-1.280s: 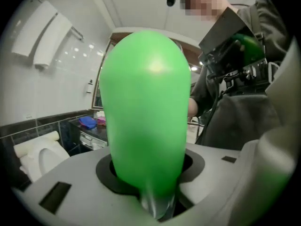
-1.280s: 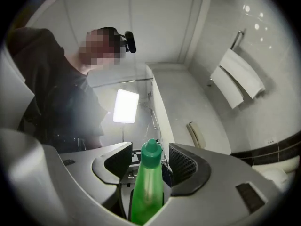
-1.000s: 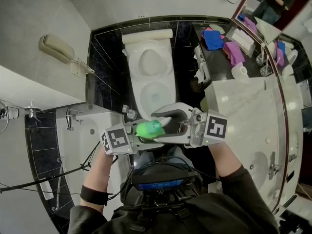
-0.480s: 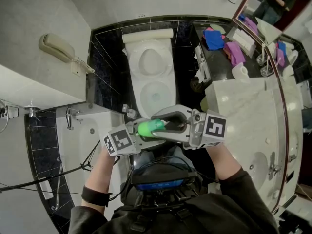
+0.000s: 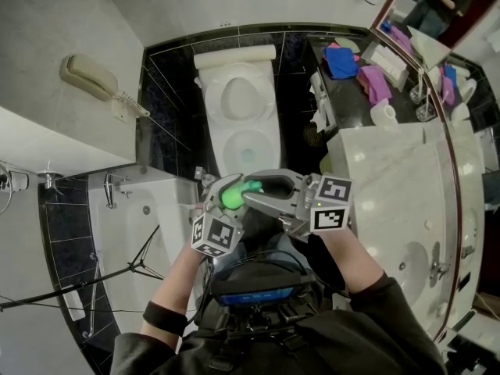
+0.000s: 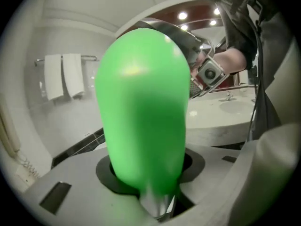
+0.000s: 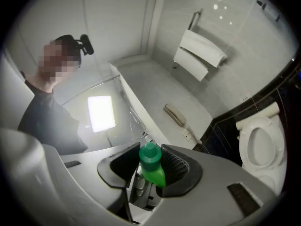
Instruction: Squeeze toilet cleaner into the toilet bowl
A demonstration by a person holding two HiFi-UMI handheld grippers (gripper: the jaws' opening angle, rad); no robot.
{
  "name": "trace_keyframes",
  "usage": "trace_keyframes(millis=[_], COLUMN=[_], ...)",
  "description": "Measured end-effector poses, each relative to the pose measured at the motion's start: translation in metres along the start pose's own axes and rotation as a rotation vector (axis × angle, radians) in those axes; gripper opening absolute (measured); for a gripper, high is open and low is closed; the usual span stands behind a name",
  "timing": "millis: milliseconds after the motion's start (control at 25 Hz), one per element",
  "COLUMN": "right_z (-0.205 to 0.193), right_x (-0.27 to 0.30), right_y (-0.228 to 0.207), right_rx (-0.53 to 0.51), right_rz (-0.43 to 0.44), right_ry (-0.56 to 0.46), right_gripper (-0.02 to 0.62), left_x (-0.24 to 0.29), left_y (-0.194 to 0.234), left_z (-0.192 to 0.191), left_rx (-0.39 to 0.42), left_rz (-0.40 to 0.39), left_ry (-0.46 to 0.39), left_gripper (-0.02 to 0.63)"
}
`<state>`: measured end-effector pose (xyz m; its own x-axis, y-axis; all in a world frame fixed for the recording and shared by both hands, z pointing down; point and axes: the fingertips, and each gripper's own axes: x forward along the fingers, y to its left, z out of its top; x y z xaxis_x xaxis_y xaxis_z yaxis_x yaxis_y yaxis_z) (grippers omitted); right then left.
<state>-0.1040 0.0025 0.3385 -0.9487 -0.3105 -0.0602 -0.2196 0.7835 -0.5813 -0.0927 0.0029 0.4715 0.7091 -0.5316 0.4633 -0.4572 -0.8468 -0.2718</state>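
Head view shows green bottle (image 5: pixel 232 196) crosswise, cap rightward.

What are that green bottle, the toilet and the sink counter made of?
The green bottle looks plastic: smooth, soft sheen. The toilet is likely glazed ceramic: glossy white. The sink counter looks like polished marble or imitation stone: pale, faintly veined, reflecting lights.

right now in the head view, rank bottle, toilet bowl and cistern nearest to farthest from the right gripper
1. bottle, its cap between the right gripper's jaws
2. toilet bowl, just ahead and below
3. cistern, behind the bowl, at the wall
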Motion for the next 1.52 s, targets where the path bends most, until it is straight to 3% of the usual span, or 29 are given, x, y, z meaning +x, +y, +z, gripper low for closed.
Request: trace_keyframes(millis=[160, 320, 560, 600, 680, 760, 920, 1040, 1280, 1520], right_z=[-0.013, -0.021, -0.021, -0.018, -0.011, -0.001, 0.015, 0.022, 0.026, 0.025], right_x=[0.002, 0.003, 0.005, 0.006, 0.008, 0.005, -0.001, -0.002, -0.005, -0.002], right_y=[-0.014, -0.020, -0.020, -0.018, -0.009, 0.004, 0.032, 0.056, 0.076, 0.086], right_rx=[0.154, 0.239, 0.224, 0.193, 0.092, -0.040, -0.279, -0.380, -0.526, -0.565], right_rz=[-0.091, -0.163, -0.188, -0.178, -0.127, -0.046, 0.096, 0.193, 0.303, 0.346], right_ry=[0.031, 0.053, 0.047, 0.038, 0.005, -0.041, -0.063, -0.030, 0.036, 0.045], right_gripper=[0.160, 0.160, 0.166, 0.168, 0.250, 0.250, 0.250, 0.249, 0.249, 0.229], left_x=[0.004, 0.001, 0.001, 0.001, 0.000, -0.006, -0.032, -0.052, -0.072, -0.079], left_y=[0.013, 0.024, 0.020, 0.017, 0.008, -0.007, -0.045, -0.064, -0.068, -0.073], left_z=[-0.018, -0.025, -0.025, -0.024, -0.021, -0.006, 0.028, 0.041, 0.059, 0.064], left_rx=[0.045, 0.071, 0.015, -0.003, -0.052, -0.114, -0.172, -0.177, -0.175, -0.127], left_rz=[0.160, 0.294, 0.260, 0.235, 0.135, -0.049, -0.501, -0.713, -0.879, -0.946], left_ry=[0.042, 0.085, 0.073, 0.062, 0.026, -0.032, -0.108, -0.129, -0.175, -0.161], left_gripper=[0.187, 0.187, 0.187, 0.187, 0.187, 0.187, 0.187, 0.187, 0.187, 0.187])
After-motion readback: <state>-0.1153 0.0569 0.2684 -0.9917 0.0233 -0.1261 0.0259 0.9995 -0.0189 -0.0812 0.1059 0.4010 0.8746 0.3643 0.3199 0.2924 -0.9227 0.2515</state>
